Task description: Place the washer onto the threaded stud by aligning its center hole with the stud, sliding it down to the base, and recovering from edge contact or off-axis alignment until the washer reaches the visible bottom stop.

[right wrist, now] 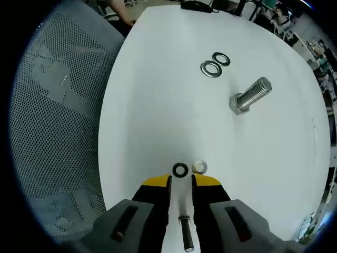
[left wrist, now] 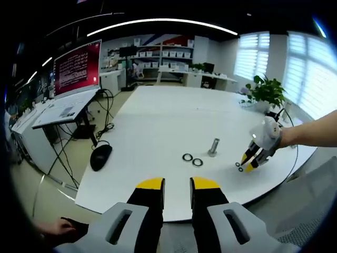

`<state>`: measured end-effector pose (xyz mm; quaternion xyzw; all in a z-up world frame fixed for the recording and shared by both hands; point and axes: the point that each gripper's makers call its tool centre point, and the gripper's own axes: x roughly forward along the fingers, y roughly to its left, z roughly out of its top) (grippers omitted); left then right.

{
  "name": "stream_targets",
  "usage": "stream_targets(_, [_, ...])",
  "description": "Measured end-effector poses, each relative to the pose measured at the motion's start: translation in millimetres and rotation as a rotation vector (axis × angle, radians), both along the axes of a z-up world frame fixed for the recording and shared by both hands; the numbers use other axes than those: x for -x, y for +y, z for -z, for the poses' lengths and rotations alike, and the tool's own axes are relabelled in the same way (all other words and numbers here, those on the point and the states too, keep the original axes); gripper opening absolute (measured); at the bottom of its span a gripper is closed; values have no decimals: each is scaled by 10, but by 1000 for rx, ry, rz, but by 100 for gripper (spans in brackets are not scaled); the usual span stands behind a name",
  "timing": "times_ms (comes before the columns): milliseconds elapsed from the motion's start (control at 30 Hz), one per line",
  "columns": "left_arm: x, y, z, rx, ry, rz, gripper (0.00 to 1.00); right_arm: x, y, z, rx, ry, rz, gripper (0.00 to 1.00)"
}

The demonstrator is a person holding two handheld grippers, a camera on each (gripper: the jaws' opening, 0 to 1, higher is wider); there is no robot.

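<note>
Just beyond the open right tool lie two washers, untouched.

Table: white, large.
Mouse: black, at the table's edge.
Plant: green, far corner.
Monitor: red screen, side desk.
Chair: grey mesh.

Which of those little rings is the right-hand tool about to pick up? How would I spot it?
On the white table, look just beyond the right gripper. Two small rings lie side by side there, apart from the other pair near the upright bolt. It is probably the dark ring, directly ahead of the gap between the fingers; its neighbour is paler.
</note>
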<state>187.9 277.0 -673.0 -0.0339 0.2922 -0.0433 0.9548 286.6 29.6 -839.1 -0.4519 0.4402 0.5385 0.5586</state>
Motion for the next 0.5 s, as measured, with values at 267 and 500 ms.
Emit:
stream_targets(267, [-2, 10, 3, -3, 1, -5, 16, 20, 39, 28, -5, 17, 32, 17])
stream_targets(500, [-8, 11, -12, 4, -9, -8, 16, 45, 59, 33, 8, 11, 16, 16])
